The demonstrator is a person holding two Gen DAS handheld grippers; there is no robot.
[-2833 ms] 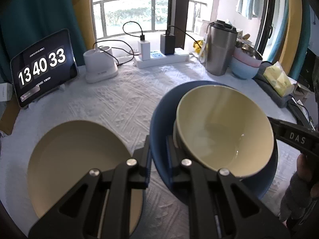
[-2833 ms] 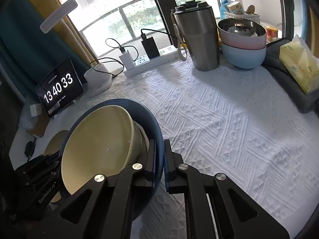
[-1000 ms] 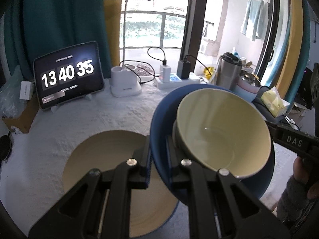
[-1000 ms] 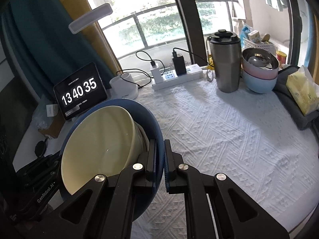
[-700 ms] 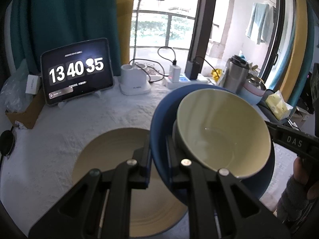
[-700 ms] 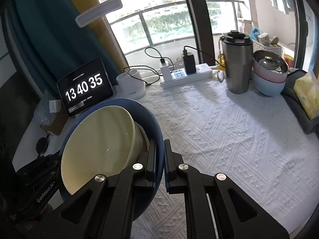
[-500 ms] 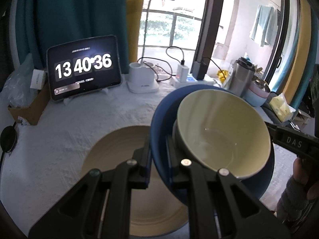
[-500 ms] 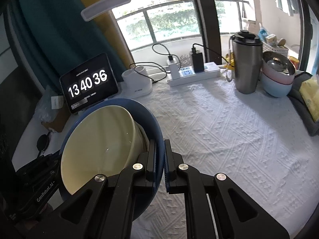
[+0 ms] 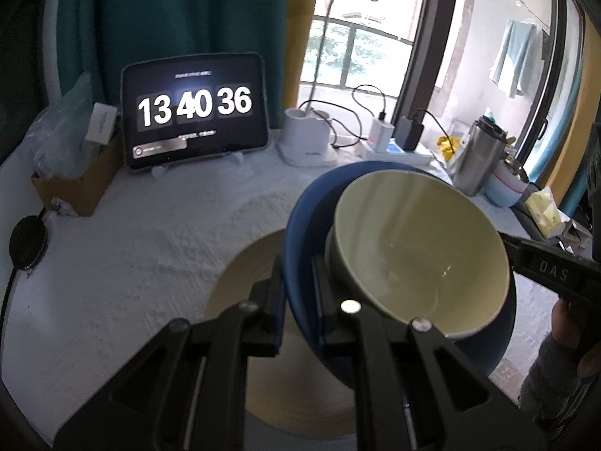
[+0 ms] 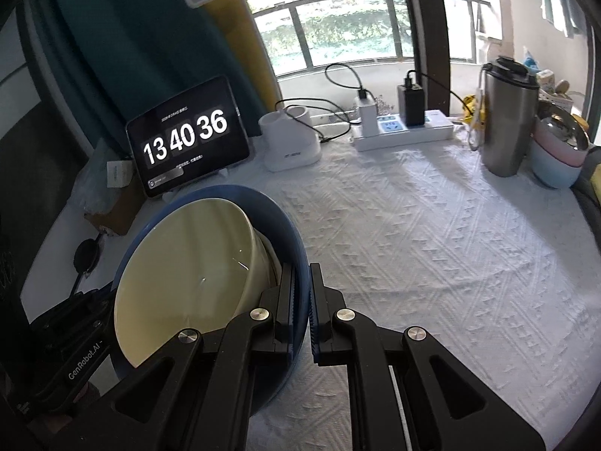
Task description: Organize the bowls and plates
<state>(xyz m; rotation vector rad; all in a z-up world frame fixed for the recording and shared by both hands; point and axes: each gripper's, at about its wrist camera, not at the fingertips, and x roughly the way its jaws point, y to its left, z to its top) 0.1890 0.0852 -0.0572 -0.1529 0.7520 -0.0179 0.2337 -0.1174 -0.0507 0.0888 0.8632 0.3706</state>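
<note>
I hold the blue plate (image 9: 300, 225) w/ both grippers. My left gripper (image 9: 298, 300) is clamped on its rim at one side – my right gripper (image 10: 299, 308) is clamped on the rim at the other side. Both sets of jaws are pressed tight on the thin blue edge.

A cream bowl (image 9: 420, 255) sits in the blue plate. So I carry two things at once, up in the air. In the left view a cream plate (image 9: 240, 282) lies flat on the white cloth (image 10: 432, 255), under the blue plate and at about 7 o'clock from it.

The clock tablet (image 10: 186, 137) is at 11 o'clock in the right view. The steel cup (image 10: 507, 120) and the stacked bowls (image 10: 556, 150) are at 2 o'clock, well apart from my load.

How it will handle, I think: plate & bowl look like hard glazed dish stuff. Stiff, smooth, prob. a bit heavy, and they break if they drop. The bowl is loose in the plate, so it can slide if I tip. Keep the plate level. The rim is the best place to hold – two sides across from each other, like now. Set it down slow on the cream plate, no bump.
</note>
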